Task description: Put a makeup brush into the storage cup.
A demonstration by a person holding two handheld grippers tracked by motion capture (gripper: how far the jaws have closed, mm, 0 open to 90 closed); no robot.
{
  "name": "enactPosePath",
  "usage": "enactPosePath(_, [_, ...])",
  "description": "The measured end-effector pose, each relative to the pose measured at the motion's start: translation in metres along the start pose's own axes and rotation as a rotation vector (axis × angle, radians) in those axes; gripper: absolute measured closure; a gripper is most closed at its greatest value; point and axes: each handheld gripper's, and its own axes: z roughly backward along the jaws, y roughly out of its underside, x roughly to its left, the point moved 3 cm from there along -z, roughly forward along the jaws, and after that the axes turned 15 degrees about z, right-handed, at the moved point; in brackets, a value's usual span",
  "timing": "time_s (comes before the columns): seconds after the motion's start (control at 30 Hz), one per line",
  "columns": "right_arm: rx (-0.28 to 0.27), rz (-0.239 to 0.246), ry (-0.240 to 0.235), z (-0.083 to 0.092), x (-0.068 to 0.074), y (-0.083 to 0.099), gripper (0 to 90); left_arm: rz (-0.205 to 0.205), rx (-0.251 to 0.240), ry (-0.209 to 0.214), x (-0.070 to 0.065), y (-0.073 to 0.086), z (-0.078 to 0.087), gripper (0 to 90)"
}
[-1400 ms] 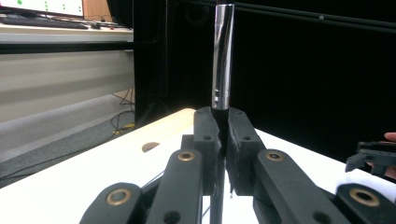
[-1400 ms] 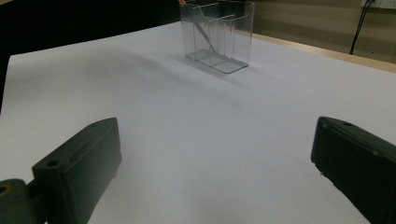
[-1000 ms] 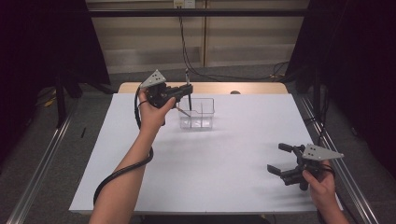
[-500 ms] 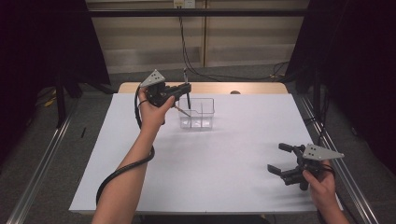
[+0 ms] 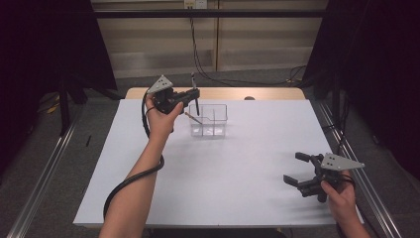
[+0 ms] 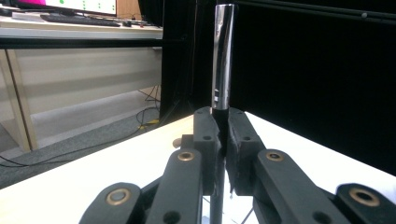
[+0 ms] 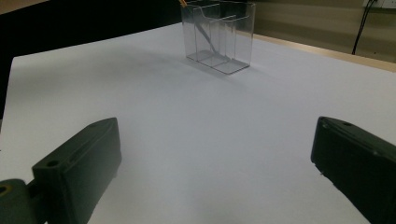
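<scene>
so there's a white table [image 5: 218, 188] and the clear organizer box [image 5: 209, 120] sits toward its far side, left of the middle. i'll place everything off that box. it's see-through with dividers inside, and a thin pencil-ish stick [image 5: 193, 117] leans in its left compartment.

the left gripper [image 5: 192, 95] is up in the air just left of the box, at about rim height or a bit above. its jaws are clamped tight on a dark pen [image 5: 194, 94], which stands upright with its lower end hanging over the box's left edge. in the left gripper view the pen [image 6: 222, 60] pokes straight up from between the pinched pads, shiny dark barrel.

the right gripper [image 5: 297, 168] is well away from the box, near the table's near right corner, low over the surface. its jaws are spread wide with nothing between them, pointing back toward the box [image 7: 217, 35].
</scene>
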Motion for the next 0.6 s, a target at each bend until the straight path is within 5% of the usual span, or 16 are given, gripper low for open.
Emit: enactPosePath(0.6, [-0.001, -0.001, -0.004, -0.0005, 0.0003, 0.0001, 1.4, 0.004, -0.002, -0.027, 0.0081, 0.0061, -0.0021, 83.8])
